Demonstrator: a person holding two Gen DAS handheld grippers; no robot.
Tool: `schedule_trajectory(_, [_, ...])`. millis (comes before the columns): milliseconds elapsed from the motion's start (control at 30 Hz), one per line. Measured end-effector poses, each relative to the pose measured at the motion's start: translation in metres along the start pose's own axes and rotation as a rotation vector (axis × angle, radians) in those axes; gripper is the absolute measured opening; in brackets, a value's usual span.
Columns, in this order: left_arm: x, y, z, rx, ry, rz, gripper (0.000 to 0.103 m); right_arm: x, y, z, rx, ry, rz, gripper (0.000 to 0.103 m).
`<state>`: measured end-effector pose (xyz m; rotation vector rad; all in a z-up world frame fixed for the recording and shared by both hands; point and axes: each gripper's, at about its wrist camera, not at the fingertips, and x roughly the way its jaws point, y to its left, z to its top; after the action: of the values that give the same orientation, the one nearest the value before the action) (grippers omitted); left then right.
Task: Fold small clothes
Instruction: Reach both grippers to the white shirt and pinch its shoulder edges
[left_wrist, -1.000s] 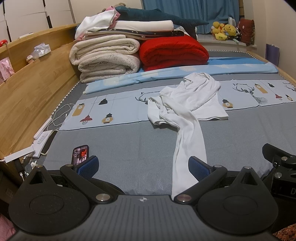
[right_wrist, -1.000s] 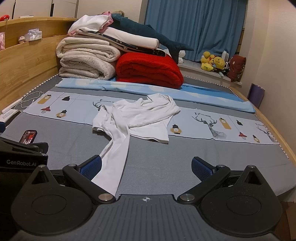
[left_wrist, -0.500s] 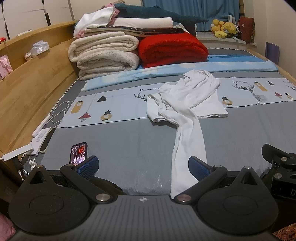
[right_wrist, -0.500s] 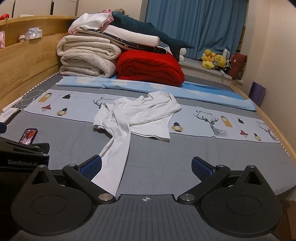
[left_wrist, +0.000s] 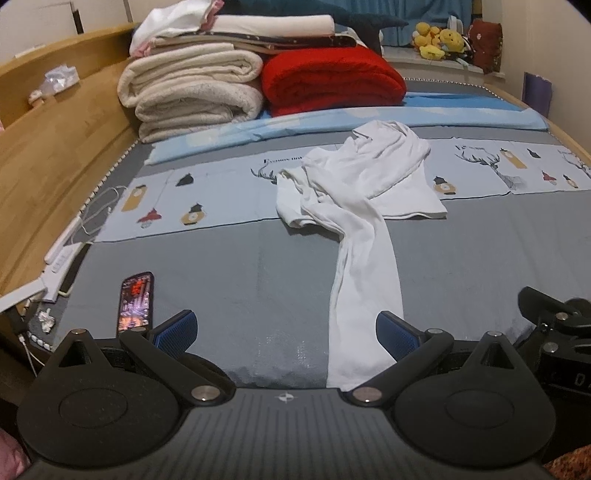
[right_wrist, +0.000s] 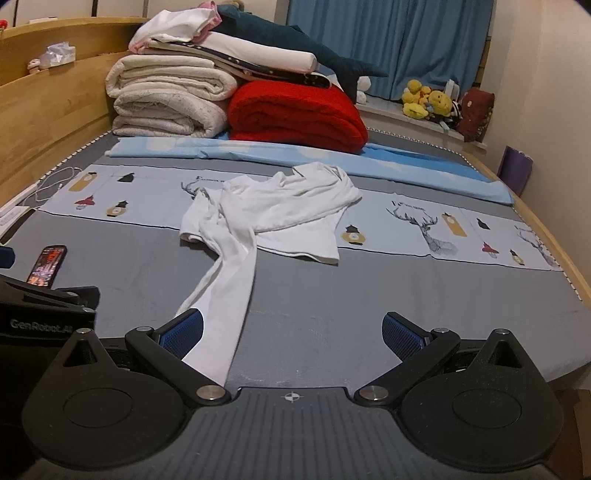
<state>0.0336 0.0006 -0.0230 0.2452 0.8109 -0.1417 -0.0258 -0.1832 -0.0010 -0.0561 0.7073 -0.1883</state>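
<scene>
A crumpled white long-sleeved top lies on the grey bed sheet, one sleeve stretched toward the near edge. It also shows in the right wrist view. My left gripper is open and empty, low over the near edge, with the sleeve end just inside its right finger. My right gripper is open and empty, with the sleeve end beside its left finger. Each gripper's body shows at the edge of the other's view.
A phone lies on the sheet at the near left. Folded cream blankets and a red blanket are stacked at the far end. A wooden bed frame runs along the left, with cables and a power strip.
Both grippers have moved forward and lower over the bed; the top and the blankets look nearer. Both jaws stay open. The top has not moved.
</scene>
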Motion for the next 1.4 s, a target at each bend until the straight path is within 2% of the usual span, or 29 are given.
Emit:
schedule_trajectory(233, [0.031, 0.005, 0.030, -0.033, -0.021, 0.003, 0.103, 0.031, -0.020, 0.013, 0.027, 0.024, -0.050, 0.102])
schedule_trajectory(433, [0.080, 0.008, 0.070, -0.076, -0.012, -0.030, 0.103, 0.076, -0.051, 0.039, 0.093, 0.044, -0.086, 0.102])
schedule_trajectory(533, [0.114, 0.006, 0.090, -0.087, -0.027, -0.050, 0.103, 0.104, -0.064, 0.051, 0.119, 0.059, -0.092, 0.102])
schedule_trajectory(733, [0.199, -0.008, 0.123, -0.096, -0.001, -0.134, 0.103, 0.176, -0.092, 0.072, 0.170, 0.110, -0.141, 0.102])
schedule_trajectory(833, [0.239, -0.022, 0.135, -0.067, -0.020, -0.172, 0.103, 0.217, -0.100, 0.084, 0.170, 0.132, -0.162, 0.102])
schedule_trajectory(1033, [0.308, -0.049, 0.143, 0.001, -0.013, -0.210, 0.103, 0.301, -0.112, 0.105, 0.162, 0.181, -0.180, 0.102])
schedule_trajectory(1167, [0.351, -0.064, 0.129, -0.002, 0.022, -0.330, 0.103, 0.366, -0.117, 0.111, 0.180, 0.269, -0.145, 0.102])
schedule_trajectory(1267, [0.379, -0.076, 0.126, 0.026, 0.068, -0.328, 0.103, 0.407, -0.120, 0.115, 0.222, 0.325, -0.137, 0.102])
schedule_trajectory(1400, [0.400, -0.078, 0.130, 0.045, 0.059, -0.316, 0.103, 0.440, -0.121, 0.126, 0.291, 0.321, -0.118, 0.102])
